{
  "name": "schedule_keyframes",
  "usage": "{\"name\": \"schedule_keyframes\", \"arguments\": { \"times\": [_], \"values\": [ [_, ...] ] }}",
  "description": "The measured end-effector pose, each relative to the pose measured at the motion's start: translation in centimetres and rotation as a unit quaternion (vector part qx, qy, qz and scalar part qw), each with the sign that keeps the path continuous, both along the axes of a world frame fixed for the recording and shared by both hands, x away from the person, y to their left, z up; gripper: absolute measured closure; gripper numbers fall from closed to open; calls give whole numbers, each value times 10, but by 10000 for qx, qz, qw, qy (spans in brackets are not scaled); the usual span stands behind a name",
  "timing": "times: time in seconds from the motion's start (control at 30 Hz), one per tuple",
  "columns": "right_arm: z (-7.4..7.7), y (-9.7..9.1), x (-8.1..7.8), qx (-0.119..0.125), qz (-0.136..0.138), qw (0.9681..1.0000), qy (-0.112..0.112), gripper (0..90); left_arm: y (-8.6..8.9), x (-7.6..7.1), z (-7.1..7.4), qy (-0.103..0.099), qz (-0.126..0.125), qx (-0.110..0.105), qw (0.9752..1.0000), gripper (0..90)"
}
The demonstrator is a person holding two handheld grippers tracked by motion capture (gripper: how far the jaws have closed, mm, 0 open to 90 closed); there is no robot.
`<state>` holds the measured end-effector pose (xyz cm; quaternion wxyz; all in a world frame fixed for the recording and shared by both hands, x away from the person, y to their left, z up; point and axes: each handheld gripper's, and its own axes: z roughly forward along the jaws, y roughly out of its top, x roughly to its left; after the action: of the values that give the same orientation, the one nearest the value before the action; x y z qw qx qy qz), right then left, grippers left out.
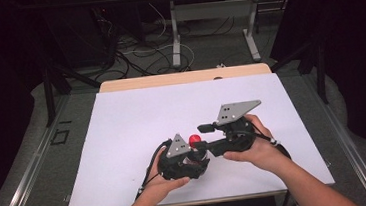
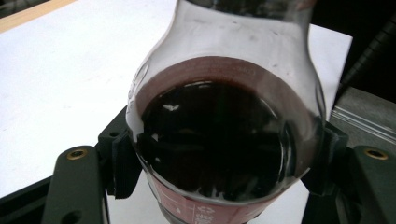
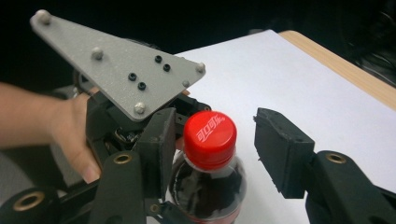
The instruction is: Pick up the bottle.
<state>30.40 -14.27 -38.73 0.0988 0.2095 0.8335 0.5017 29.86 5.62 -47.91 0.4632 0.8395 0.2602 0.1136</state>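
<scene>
Left claw (image 1: 196, 157) pinches the cola bottle (image 2: 224, 140) upright over the bench (image 1: 124, 138). My right claw (image 3: 210, 149) is spread around the red cap (image 3: 209, 133), pads clear. Risk: an off-centre closure tips or twists the bottle.

A wooden table (image 1: 184, 77) carries a large white sheet (image 1: 137, 122) that covers most of its top. The table's far edge shows bare beyond the sheet.

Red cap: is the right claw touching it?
Apart. The right gripper view shows the right claw open, its right pad well clear of the cap.
</scene>
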Motion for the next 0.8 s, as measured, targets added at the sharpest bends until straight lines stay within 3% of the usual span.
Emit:
{"name": "schedule_keyframes", "arguments": {
  "times": [0.07,0.13,0.2,0.33,0.43,0.47,0.6,0.67,0.73,0.8],
  "values": [
    [-3,3,-5,24,-279,9996,-44,495,0,-1,0,31,85,-31,10000,295],
    [-4,6,-7,20,-384,9992,-68,496,0,-1,1,87,49,18,9999,295],
    [-7,11,-8,63,-582,9983,15,510,-1,-2,0,30,163,-9,9999,295],
    [-11,18,-7,20,-755,9971,-47,555,-3,-2,0,-17,188,29,9998,295],
    [-12,20,-9,-2,-726,9974,12,603,-3,-2,-1,-9,217,26,9998,295],
    [-12,22,-9,14,-736,9972,-101,607,-2,-2,-1,-9,231,37,9997,295],
    [-13,20,-6,-65,-417,9989,-220,614,0,-2,-1,10,123,76,9999,295],
    [-13,17,-2,-91,-188,9997,-135,615,2,-2,-1,32,-30,182,9998,296],
    [-12,14,5,-131,196,9997,-119,615,1,-2,-2,7,-72,77,9999,296],
    [-10,11,12,-173,716,9971,-173,615,2,-3,-1,4,-151,119,9998,295]
  ]
}}
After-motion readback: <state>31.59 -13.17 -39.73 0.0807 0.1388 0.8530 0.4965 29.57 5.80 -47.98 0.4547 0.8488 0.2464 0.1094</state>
